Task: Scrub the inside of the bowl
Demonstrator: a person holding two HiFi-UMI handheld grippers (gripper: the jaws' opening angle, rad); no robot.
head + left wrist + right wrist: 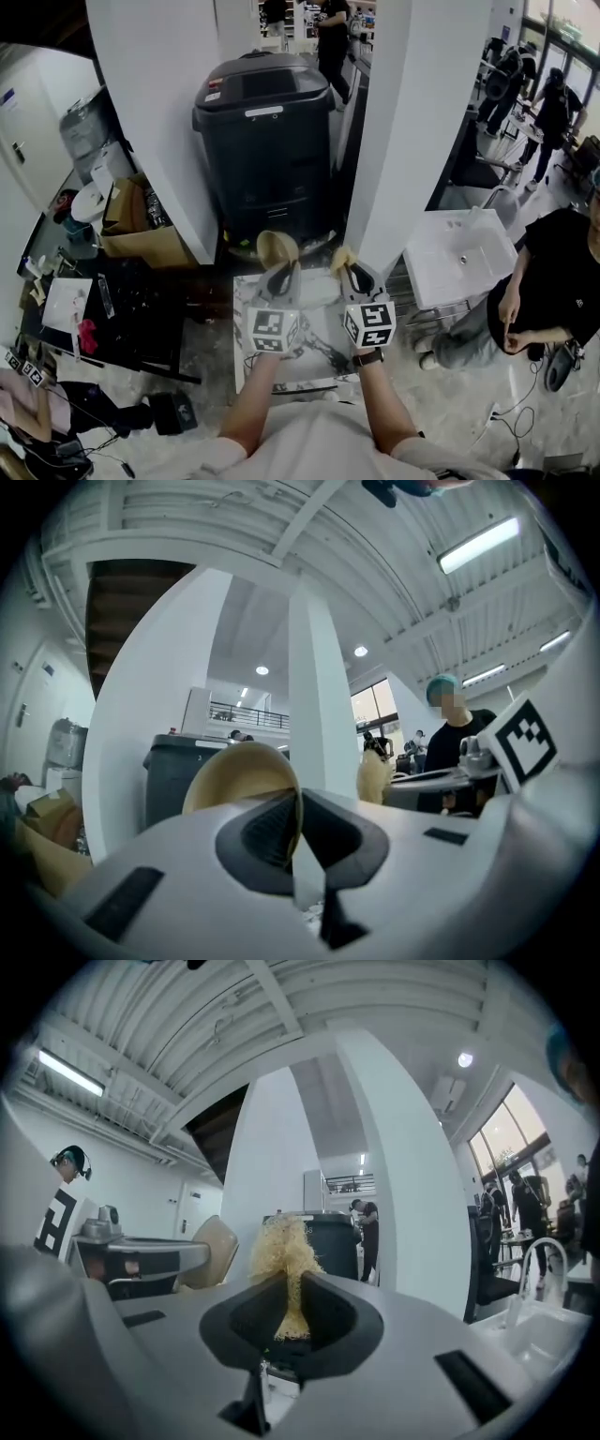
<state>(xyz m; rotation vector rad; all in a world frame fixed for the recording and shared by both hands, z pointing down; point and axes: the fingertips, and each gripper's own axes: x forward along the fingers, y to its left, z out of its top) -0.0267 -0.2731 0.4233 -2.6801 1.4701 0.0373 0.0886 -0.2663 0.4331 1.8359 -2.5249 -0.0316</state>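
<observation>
Currently held, largest item first; places are read from the head view.

1. White pillar at 11 o'clock, with a second one at 1 o'clock.
2. Black wheeled bin at 12 o'clock, between the pillars. Its lid carries a white strip and a small red-and-white label, both too small to read.
3. White sink at 3 o'clock.
4. Veined white surface at 6 o'clock, under both tools.
5. Left gripper and right gripper, side by side and pointing away from the person. Each marker cube shows black squares only, with no lettering.
6. Bowl, beige. The left jaws are closed almost fully on its rim wall, and it stands clear above the surface.
7. Scrub pad, a pale yellow fibrous tuft. The right jaws are nipped narrowly on its lower end and the rest stands out past the tips.

Relation for the coming move: the bowl lies at 9 o'clock of the right jaws, near but not touching. The pad's long axis runs along those jaws, so it likely has to swing left into the bowl's hollow. The right hand carries the working tool. Which way the hollow faces is not certain.
</observation>
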